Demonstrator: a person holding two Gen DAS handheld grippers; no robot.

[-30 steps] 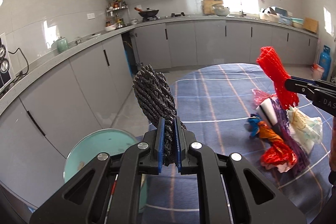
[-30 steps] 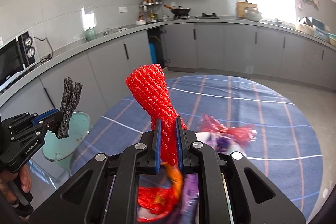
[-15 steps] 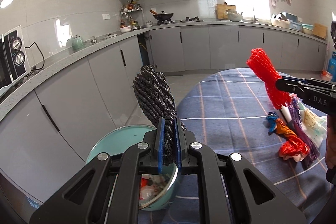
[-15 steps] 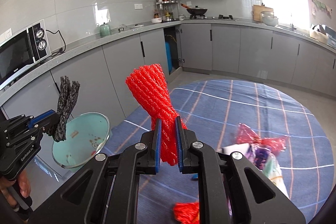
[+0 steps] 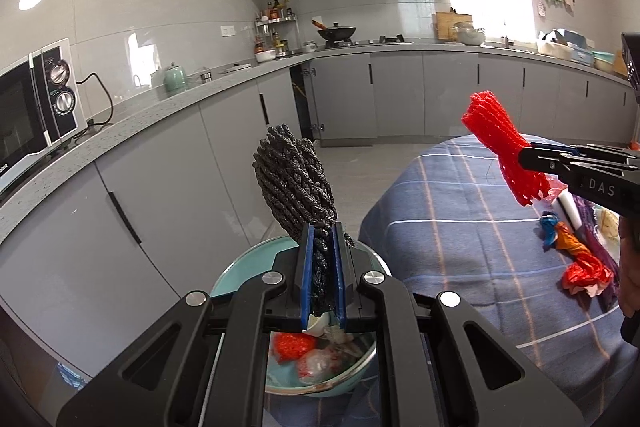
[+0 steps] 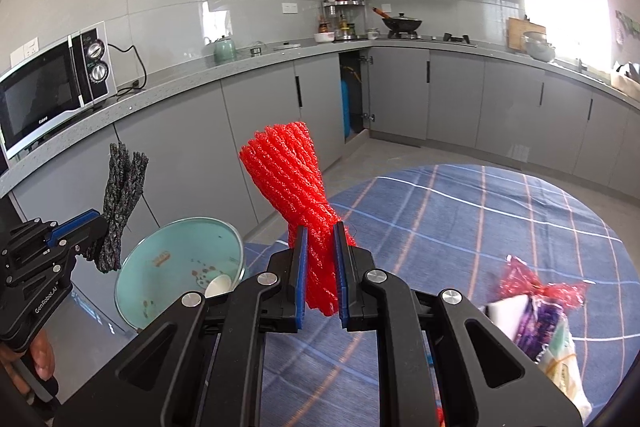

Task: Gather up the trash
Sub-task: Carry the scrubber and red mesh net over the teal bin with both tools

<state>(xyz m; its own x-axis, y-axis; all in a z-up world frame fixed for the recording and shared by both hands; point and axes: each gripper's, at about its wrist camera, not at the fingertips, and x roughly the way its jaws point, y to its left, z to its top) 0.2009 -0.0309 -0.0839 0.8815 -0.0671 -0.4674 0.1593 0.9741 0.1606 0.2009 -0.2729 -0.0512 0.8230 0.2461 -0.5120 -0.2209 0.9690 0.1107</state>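
A grey-cabinet kitchen is wrapping around a round table under a blue plaid tablecloth (image 6: 460,227), with a microwave (image 6: 52,87) sitting on the counter at ten o'clock in the right wrist view. The left gripper (image 5: 322,279) is pinching a bundle of black foam netting (image 5: 294,183) between its blue pads, the netting standing up out of the jaws directly above a teal bowl (image 5: 240,269) at the table's edge. Inside the bowl, a red scrap and pale wrappers are lying. The right gripper (image 6: 320,275) is clamping a bundle of red foam netting (image 6: 288,171), its jaws pressed onto the netting's waist. In the left wrist view, a pile of wrappers (image 5: 576,259) is lying on the cloth at three o'clock, below the right gripper. A hand (image 6: 40,359) is gripping the left tool's handle at eight o'clock.
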